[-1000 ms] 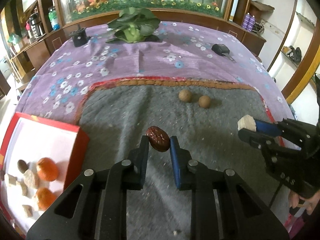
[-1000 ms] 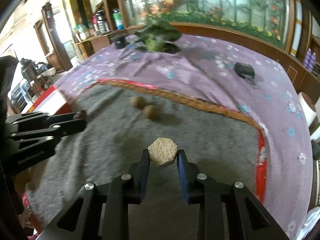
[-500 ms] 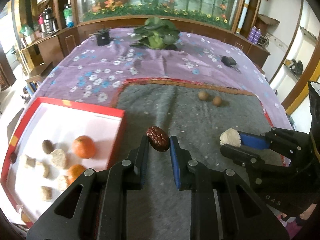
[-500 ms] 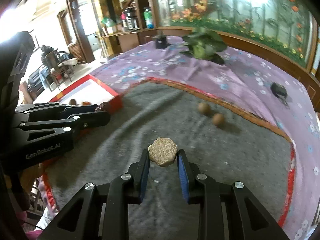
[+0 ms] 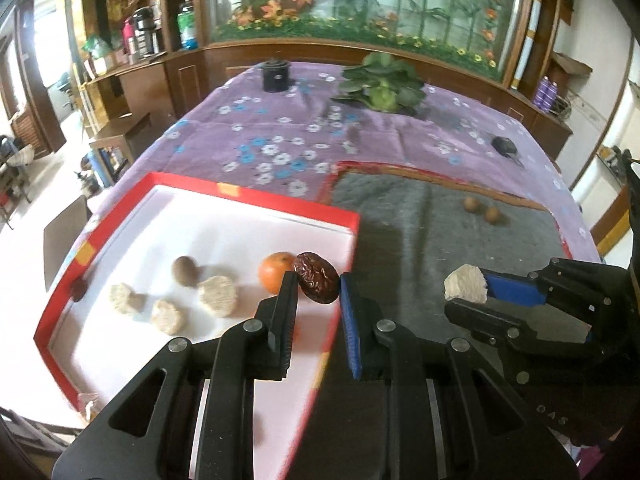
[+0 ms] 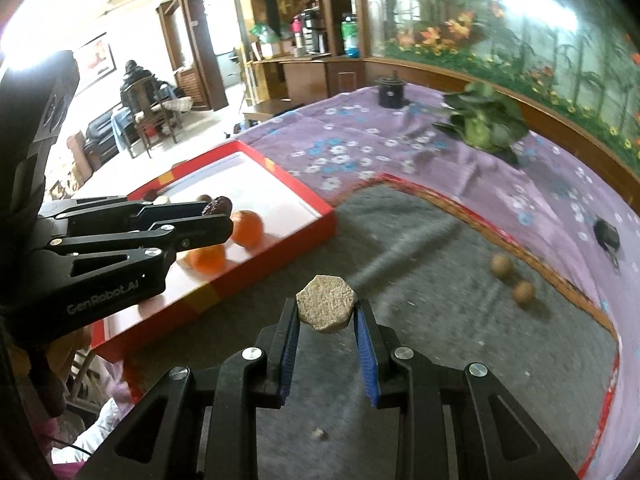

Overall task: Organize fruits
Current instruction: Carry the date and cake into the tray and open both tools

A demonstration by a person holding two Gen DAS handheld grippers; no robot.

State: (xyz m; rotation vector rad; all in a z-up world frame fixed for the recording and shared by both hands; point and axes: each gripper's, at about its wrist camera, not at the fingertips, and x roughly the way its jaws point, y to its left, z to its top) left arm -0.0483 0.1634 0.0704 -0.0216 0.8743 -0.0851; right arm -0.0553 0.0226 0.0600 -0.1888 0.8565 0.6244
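My left gripper (image 5: 318, 286) is shut on a dark red wrinkled date (image 5: 316, 282) and holds it above the right edge of the red box with a white floor (image 5: 256, 200). The box holds an orange (image 5: 274, 272), a brown nut (image 5: 184, 269) and three beige cakes (image 5: 218, 295). My right gripper (image 6: 326, 312) is shut on a beige hexagonal cake (image 6: 326, 309) above the grey mat (image 6: 440, 312), to the right of the box (image 6: 312, 222). Two small brown round fruits (image 5: 482, 209) lie on the mat; they also show in the right wrist view (image 6: 512, 278).
A purple flowered cloth (image 5: 288, 140) covers the table. At the far side stand a green leafy vegetable (image 5: 382, 86), a black cup (image 5: 275, 76) and a small black object (image 5: 505, 145). The table edge drops off left of the box.
Both grippers have moved left with their loads. The left gripper now holds the date over the box's right edge; the right gripper follows over the mat.
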